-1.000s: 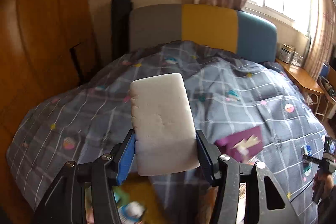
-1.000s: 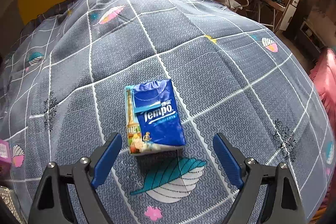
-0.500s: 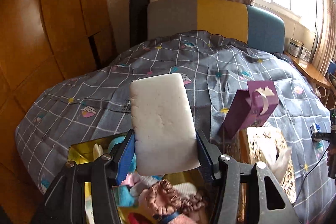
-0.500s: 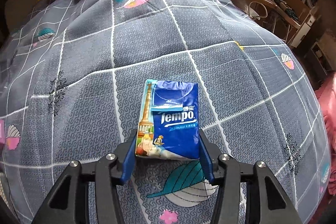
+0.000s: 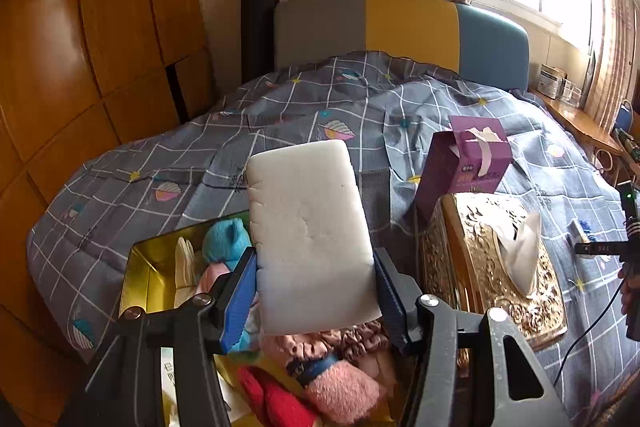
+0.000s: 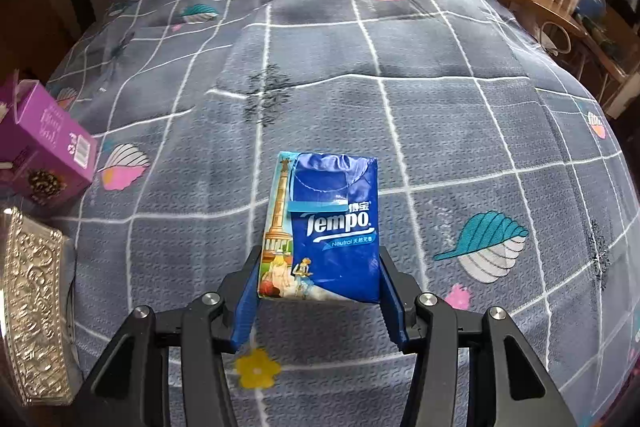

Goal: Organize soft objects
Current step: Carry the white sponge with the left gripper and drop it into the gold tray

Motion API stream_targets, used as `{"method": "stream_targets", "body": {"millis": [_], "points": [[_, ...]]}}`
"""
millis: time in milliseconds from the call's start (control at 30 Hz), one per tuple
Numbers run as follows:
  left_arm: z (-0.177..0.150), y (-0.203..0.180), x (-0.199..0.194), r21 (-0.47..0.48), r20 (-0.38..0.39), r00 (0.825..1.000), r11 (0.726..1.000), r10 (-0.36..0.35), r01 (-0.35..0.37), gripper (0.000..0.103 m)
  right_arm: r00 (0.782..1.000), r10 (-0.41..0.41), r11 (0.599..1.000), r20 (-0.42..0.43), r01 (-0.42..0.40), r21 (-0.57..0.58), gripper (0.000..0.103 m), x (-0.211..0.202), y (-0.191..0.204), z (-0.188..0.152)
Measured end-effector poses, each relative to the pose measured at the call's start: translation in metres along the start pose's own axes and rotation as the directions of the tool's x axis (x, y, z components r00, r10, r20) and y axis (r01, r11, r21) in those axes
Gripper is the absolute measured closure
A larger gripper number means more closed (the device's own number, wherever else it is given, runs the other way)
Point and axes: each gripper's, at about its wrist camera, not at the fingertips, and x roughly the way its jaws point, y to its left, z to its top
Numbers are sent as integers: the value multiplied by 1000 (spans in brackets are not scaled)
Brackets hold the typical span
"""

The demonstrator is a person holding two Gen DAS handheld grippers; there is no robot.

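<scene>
Closing round the blue plastic pocket-tissue pack (image 6: 328,227), the right hand-held gripper (image 6: 320,291) has just shut on it: a second ago its jaws stood wide with the pack lying loose on the grey checked bed quilt (image 6: 400,87), and now the blue pads press both its sides and it looks lifted clear. That should mean a second soft thing is ready to be carried over. The left hand-held gripper (image 5: 316,291), about half open, stays clamped on the white rectangular foam sponge (image 5: 308,235), which now hangs over the yellow metal tin (image 5: 140,275) of socks and scrunchies, where before only quilt lay beneath. Just right of the tin stands a gold embossed tissue box (image 5: 492,259), with a purple cardboard carton (image 5: 464,163) beyond it.
</scene>
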Motion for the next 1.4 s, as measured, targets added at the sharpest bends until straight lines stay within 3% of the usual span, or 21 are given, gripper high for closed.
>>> {"method": "stream_targets", "body": {"millis": [200, 300, 533, 667, 933, 1000, 1067, 1300, 1400], "points": [[-11, 3, -3, 1, -9, 1000, 1000, -14, 14, 47, 1000, -6, 1000, -28, 5, -30, 50, 16, 16, -23], [-16, 5, -4, 1, -13, 1000, 1000, -19, 19, 47, 1000, -11, 999, 28, 12, -41, 50, 14, 17, -31], [-29, 11, -7, -19, -34, 998, 999, -47, 46, 47, 997, -14, 997, 70, 19, -71, 49, 13, 20, -40], [-41, 37, -13, -84, -51, 998, 996, -38, 34, 47, 995, -32, 993, 98, 43, -114, 48, 11, 28, -46], [-70, 118, -35, -272, -84, 994, 958, 70, -91, 47, 990, -73, 984, 120, 91, -154, 49, 10, 34, -49], [-76, 123, -35, -287, -98, 993, 953, 69, -95, 47, 990, -71, 985, 119, 89, -151, 49, 10, 33, -48], [-79, 119, -28, -302, -117, 993, 952, 19, -53, 47, 991, -68, 985, 119, 86, -151, 49, 10, 32, -47], [-60, 78, 15, -203, -164, 984, 978, -76, 42, 47, 990, -68, 985, 121, 86, -149, 49, 10, 30, -48], [-45, 62, 48, -113, -191, 980, 993, -50, 28, 47, 990, -70, 984, 121, 88, -152, 49, 10, 31, -48]]}}
